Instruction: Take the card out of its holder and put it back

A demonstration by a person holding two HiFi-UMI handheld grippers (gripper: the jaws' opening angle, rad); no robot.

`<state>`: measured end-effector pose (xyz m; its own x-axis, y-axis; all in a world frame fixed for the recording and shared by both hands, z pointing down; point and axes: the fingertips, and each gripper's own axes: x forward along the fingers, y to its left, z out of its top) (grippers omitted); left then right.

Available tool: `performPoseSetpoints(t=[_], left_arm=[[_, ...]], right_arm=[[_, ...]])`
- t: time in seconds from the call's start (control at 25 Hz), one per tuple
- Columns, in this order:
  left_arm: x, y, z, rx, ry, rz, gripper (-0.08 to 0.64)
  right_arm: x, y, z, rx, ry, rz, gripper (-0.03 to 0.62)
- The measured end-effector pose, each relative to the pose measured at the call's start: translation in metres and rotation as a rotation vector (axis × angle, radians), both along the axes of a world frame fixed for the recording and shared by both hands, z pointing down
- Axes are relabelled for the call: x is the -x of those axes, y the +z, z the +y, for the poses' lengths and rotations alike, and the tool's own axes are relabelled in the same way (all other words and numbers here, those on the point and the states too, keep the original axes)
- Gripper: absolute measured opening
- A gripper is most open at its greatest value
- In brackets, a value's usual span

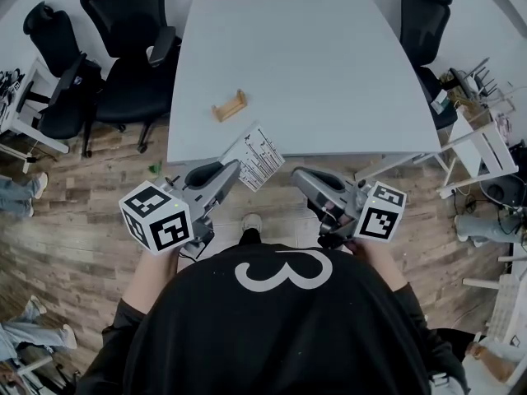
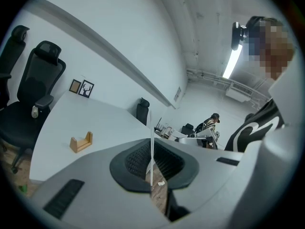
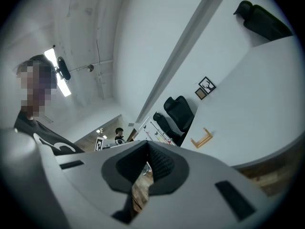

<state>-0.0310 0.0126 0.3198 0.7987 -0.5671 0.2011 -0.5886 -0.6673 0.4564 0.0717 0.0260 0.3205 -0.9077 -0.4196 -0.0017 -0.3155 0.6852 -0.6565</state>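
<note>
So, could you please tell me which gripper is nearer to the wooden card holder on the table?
Left. The left gripper, shut on the card, hangs off the table's near edge, in line with the holder; the right gripper sits farther to the right.

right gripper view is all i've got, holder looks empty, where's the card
observer: the card is pinched in the tongs of the left gripper.
operator: is it over the table
observer: partly. in the head view it crosses the near edge of the table, printed face up.
operator: touching the holder?
observer: no, apart. the holder stands further in on the table, beyond the card.
</note>
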Motion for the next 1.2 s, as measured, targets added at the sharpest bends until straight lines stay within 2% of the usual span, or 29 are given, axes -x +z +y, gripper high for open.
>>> performPoseSetpoints(t=[0.44,0.68,0.88,1.2], left_arm=[[-0.009,-0.004,0.024,-0.034,-0.009,0.003,0.025],[-0.008,-0.008,0.024,-0.021,-0.017,0.020,0.025],[-0.009,-0.006,0.026,-0.033,-0.019,-0.011,0.025],[-0.008,-0.002,0.021,-0.017,-0.018,-0.005,0.025]], right_arm=[[-0.009,-0.001,0.022,-0.022,-0.013,-0.009,0.009],[-0.009,-0.005,0.022,-0.020,-0.016,-0.008,0.009],[-0.010,-0.004,0.025,-0.019,-0.022,-0.004,0.009],[-0.008,-0.002,0.021,-0.010,-0.029,-0.007,0.009]])
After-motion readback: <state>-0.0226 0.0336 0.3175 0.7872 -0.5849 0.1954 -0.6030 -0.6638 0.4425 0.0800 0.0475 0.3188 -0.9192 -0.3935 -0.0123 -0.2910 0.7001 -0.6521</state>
